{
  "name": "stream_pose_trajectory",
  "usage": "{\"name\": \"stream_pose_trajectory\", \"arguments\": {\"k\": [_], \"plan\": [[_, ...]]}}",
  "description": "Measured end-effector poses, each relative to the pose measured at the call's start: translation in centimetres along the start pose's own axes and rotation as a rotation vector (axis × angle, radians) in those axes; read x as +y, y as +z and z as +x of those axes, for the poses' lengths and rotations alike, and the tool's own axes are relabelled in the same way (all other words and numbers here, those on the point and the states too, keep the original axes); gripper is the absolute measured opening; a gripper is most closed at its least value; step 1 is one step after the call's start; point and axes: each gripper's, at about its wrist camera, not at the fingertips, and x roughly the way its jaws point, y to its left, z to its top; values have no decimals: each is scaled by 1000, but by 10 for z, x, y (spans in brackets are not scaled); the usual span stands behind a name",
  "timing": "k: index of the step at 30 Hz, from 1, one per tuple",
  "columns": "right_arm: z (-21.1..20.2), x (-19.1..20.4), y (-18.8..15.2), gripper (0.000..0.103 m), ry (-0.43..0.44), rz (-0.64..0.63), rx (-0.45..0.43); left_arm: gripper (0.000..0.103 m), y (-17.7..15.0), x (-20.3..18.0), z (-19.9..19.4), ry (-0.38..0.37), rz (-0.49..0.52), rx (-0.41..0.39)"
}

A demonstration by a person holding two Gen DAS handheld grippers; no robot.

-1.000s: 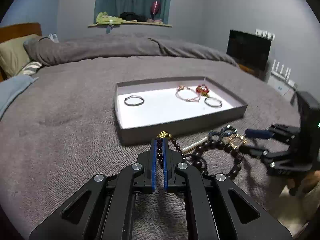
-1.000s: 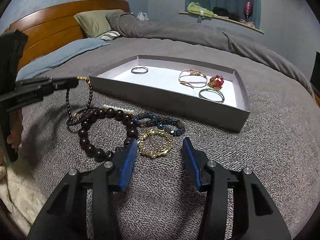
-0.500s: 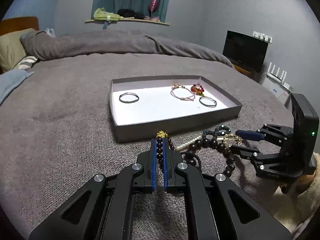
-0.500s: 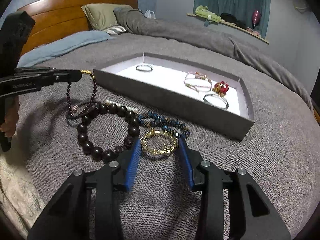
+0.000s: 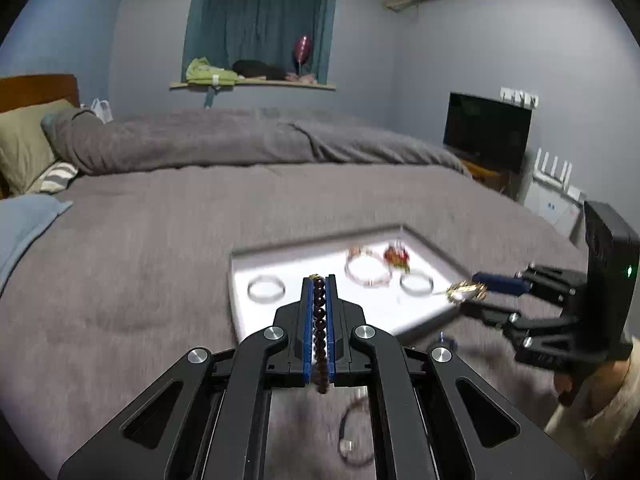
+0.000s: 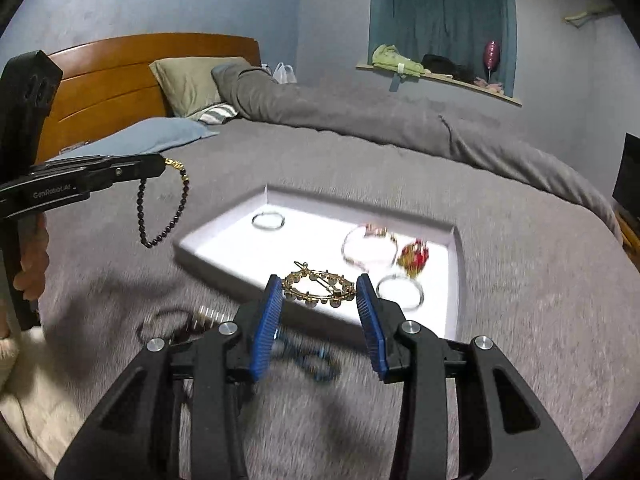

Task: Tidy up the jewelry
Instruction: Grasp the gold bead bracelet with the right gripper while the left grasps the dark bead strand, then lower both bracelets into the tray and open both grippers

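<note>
Both pairs of fingers grasp jewelry: left gripper a dark bead string, right gripper a gold bracelet. Four pieces lie in the tray mid-frame; others wait at lower left.

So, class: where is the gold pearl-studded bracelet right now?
In the right wrist view the gold pearl-studded bracelet is held between the right gripper pads, lifted above the bedspread at the near edge of the white tray.

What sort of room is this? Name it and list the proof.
A bedroom, most likely. The work happens on a bed with a grey cover, pillows lean against a wooden headboard, and a curtained window is behind.
</note>
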Motion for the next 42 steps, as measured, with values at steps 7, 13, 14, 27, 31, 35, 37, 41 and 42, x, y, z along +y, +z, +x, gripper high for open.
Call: {"name": "stream_pose_trajectory", "arguments": {"k": [7,13,14,27,31,35,37,41,42], "plan": [[42,-14,37,38,-23,28,8,6,18,9,51,-39,-71,34],[81,-17,27,38,17,59,102,6,-11,24,98,1,-98,188],[85,-16,24,38,18,51,117,6,-14,29,101,8,-111,203],[121,4,21,38,72,27,243,7,-30,48,112,120,-66,300],[132,7,26,39,77,37,262,7,-33,42,115,151,-11,314],[141,13,26,38,79,23,283,7,-33,45,118,145,-15,325],[144,15,25,39,80,17,295,7,-33,45,119,147,-9,329],[149,16,23,39,96,12,323,8,-34,43,123,155,9,345],[150,17,23,39,96,12,323,8,-34,42,124,156,14,346]]}}
